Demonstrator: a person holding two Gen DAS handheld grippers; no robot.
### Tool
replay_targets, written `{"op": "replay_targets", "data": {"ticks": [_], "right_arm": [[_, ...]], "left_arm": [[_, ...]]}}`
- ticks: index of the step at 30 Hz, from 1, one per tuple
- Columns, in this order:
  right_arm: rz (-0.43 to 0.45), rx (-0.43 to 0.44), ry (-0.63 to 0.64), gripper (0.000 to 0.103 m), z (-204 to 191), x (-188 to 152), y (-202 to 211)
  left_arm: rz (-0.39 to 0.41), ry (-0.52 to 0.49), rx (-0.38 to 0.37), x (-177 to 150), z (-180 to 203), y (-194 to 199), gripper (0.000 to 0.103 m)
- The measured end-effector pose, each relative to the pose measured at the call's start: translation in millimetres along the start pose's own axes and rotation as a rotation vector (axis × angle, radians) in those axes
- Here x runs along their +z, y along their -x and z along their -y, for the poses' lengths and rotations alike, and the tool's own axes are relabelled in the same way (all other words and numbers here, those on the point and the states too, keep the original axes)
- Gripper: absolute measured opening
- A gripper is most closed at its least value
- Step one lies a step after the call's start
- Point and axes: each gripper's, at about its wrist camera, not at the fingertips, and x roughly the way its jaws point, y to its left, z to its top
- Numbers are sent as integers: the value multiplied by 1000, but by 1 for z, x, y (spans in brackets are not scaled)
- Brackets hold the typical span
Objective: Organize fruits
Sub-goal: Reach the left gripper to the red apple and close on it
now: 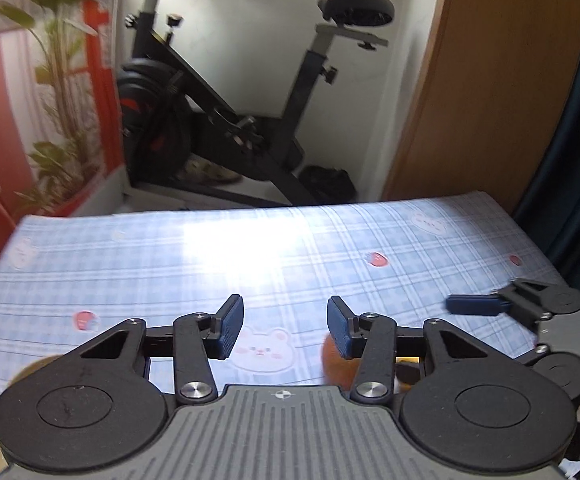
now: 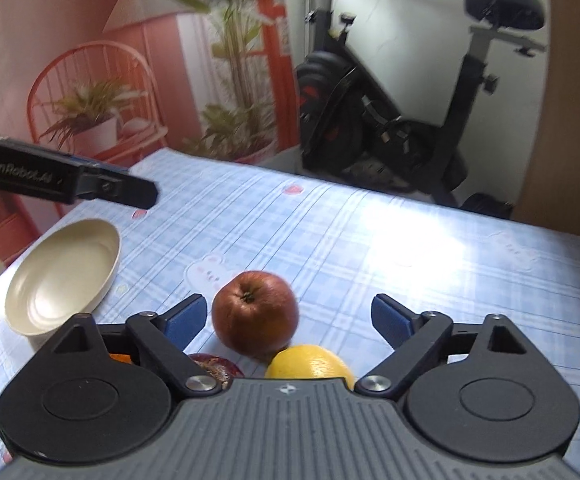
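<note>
Left wrist view: the left claw (image 1: 285,326) hangs over a desk covered with a light blue plaid cloth printed with bears and strawberries (image 1: 170,264). Its two blue-padded fingers (image 1: 230,326) stand apart with only bare cloth between them, so it is open and holds nothing. A reddish-brown round apple (image 1: 335,364) lies low and to the right, partly hidden behind the right finger's linkage, outside the gap. A sliver of something yellow (image 1: 405,361) shows just right of the apple, too hidden to tell more. The right claw (image 1: 477,305) enters from the right edge, seen side-on, above the cloth. A black exercise bike (image 1: 226,92) stands beyond the desk's far edge.

Right wrist view: the right claw (image 2: 288,318) is open, its blue pads well apart. The apple (image 2: 254,312) sits upright on the cloth (image 2: 369,248), stem pit up, in the gap and closer to the left pad, which lies just beside it; whether they touch I cannot tell. The right pad is clear of it. A yellow lemon-like fruit (image 2: 309,364) lies nearer the camera, touching or just beside the apple's lower right. A dark red fruit (image 2: 214,364) peeks out under the left linkage. A cream oval shallow dish (image 2: 64,276) rests on the desk to the left, empty. The left claw's black body (image 2: 70,180) reaches in from the left edge above the dish.
</note>
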Motion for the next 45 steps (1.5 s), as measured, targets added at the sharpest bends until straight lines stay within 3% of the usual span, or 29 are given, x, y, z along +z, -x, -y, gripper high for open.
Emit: {"op": "replay_targets", "data": {"ticks": [8, 21, 25, 35, 45], "right_arm": [[-110, 75, 49, 73, -3, 1, -34], [-165, 128, 25, 68, 3, 5, -48], [-165, 131, 22, 67, 2, 6, -47], [-134, 142, 62, 66, -26, 25, -32], [-109, 235, 155, 66, -104, 47, -53]], "left_arm": [[-97, 65, -165, -11, -5, -43, 49], [-194, 118, -272, -20, -8, -84, 49], [-214, 138, -302, -24, -10, -90, 42], [-159, 181, -309, -23, -33, -53, 39], [-101, 253, -225, -37, -105, 13, 39]]}}
